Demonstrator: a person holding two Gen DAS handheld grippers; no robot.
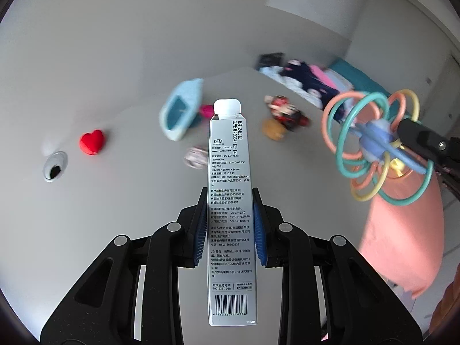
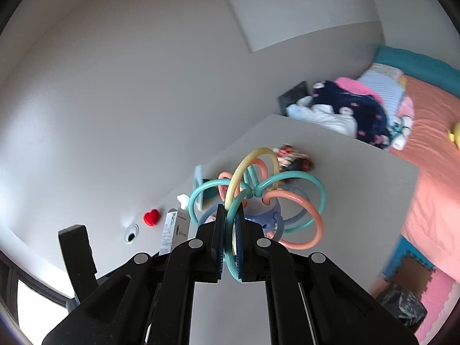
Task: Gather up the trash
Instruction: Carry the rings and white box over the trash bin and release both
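On the grey tabletop (image 1: 120,189), at about nine o'clock in the left wrist view, lay a googly eye (image 1: 55,170), with a red heart (image 1: 92,141) just beside it toward ten o'clock. Further right, near eleven o'clock, a light-blue container (image 1: 179,109) stood tilted, its dark-blue inside showing; what it held could not be made out, and a pink thing (image 1: 206,110) sat against its right side. At centre, the left hand-held gripper (image 1: 230,227) was clamped on a long white printed carton (image 1: 230,201), which pointed toward twelve o'clock and was held up off the tabletop. Near one o'clock lay a blurred red-and-white toy (image 1: 287,110) with a tan ball (image 1: 273,130) touching it. At three o'clock the right hand-held gripper (image 2: 230,238) was closed on a loop of the ring rattle (image 2: 258,198), held in the air. In the right wrist view, at five o'clock, a black-lined bin (image 2: 402,307) stood on the floor; its contents could not be seen.
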